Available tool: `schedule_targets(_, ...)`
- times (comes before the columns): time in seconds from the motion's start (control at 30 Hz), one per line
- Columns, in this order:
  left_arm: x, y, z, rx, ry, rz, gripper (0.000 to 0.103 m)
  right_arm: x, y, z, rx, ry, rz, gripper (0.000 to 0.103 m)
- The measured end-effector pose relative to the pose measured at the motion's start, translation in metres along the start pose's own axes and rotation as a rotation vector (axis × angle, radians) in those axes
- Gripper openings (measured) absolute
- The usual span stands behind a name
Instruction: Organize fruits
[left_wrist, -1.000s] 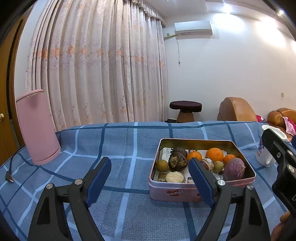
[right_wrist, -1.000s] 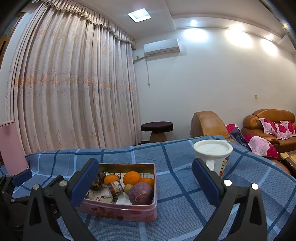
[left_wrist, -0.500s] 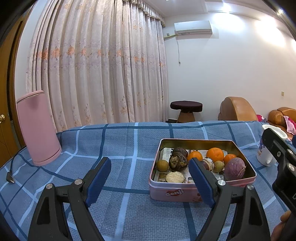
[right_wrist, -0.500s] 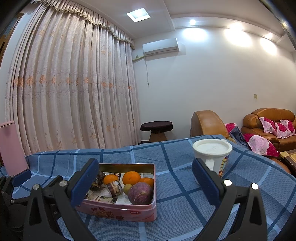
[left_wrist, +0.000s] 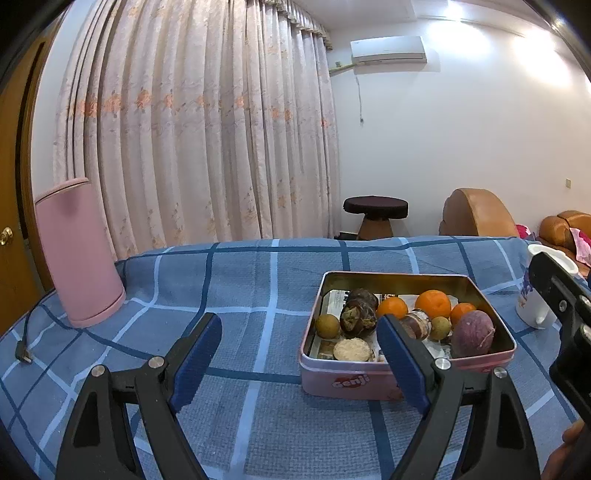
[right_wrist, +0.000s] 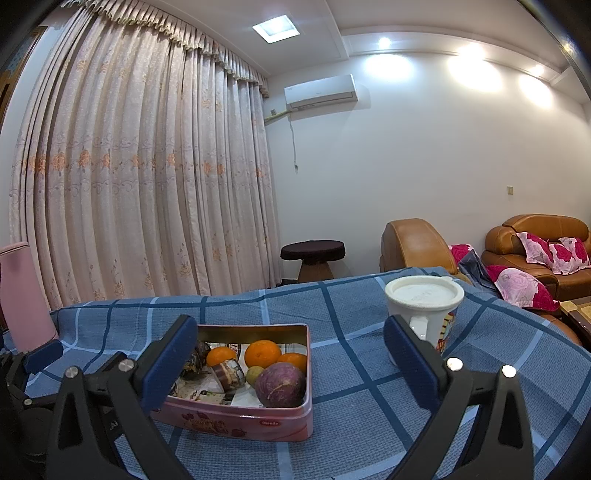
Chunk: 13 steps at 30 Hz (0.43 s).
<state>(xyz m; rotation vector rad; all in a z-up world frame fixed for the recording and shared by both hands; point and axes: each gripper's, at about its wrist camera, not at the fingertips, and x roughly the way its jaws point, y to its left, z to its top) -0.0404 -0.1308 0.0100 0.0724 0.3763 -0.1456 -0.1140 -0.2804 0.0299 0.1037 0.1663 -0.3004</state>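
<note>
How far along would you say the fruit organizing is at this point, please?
Nothing looks sorted yet: the oranges, the purple fruit and the rest all sit mixed in the pink tin. Nothing is in hand; the left gripper and right gripper are both open and empty. All the picking remains.

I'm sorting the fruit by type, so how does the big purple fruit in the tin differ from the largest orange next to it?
The purple fruit is dull purple with pale streaks; the largest orange is bright, even orange. The purple fruit looks bigger. It lies at the tin's near right corner, while the orange sits behind it, toward the middle. Both are roundish, whole and loose inside the tin, with neither gripper touching them.
</note>
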Motion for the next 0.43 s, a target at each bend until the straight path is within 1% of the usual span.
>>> schedule_targets(0.2, 0.0009, 0.0009, -0.0008, -0.007, 0.009, -0.028, 0.087, 0.0003, 0.0006, 0.0000, 0.000, 0.004, -0.001, 0.103)
schedule_targets(0.43, 0.0010, 0.0013, -0.0008, -0.007, 0.016, -0.023, 0.087, 0.0013, 0.0009, -0.0005, 0.002, 0.012, -0.004, 0.103)
